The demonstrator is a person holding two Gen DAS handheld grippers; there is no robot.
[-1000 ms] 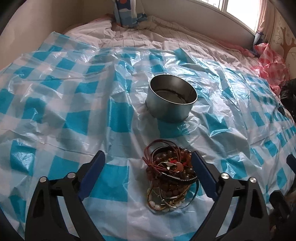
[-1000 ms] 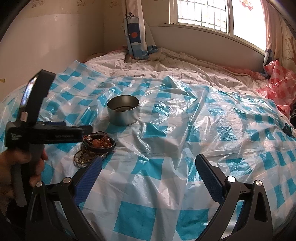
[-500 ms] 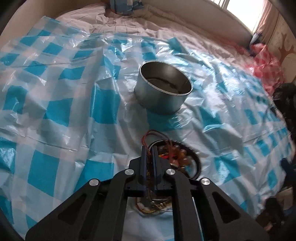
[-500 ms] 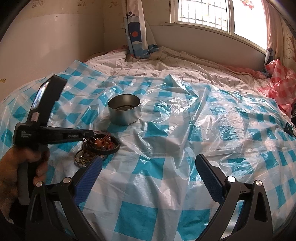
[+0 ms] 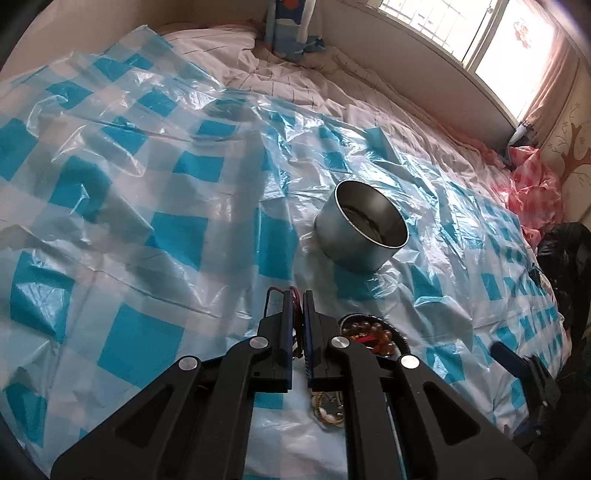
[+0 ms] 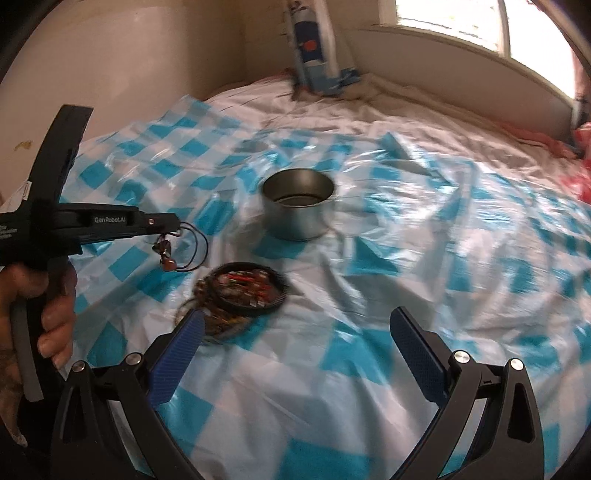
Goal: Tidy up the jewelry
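Left gripper (image 6: 173, 226) fingers pinched together on a cord necklace (image 6: 188, 248). The cord hangs below the tips as a loop, long axis roughly vertical, small reddish pendant dangling, clear of the sheet. From the left wrist view only a red cord bit (image 5: 294, 295) shows between the closed fingers. A hand (image 6: 51, 314) grips the left handle.

Right gripper (image 6: 295, 332) fingers spread wide, nothing between them, hovering low over the sheet just beside the jewelry pile (image 6: 247, 291).

Pile: bead bracelets and cords bunched inside a dark ring, lying flat, between the right gripper and the metal tin (image 6: 299, 206). Tin stands upright, open mouth up, apart from the pile, further up the bed.

Surface: bed (image 5: 295, 85) covered with crinkled blue-white checked plastic sheet (image 5: 166, 229), soft and wrinkled. Window (image 5: 480, 33) and wall along the far edge, pink bag (image 5: 528, 184) at the right edge.

Open sheet on the right of tin and pile, also on the left of the tin. Right wrist view is motion-blurred.
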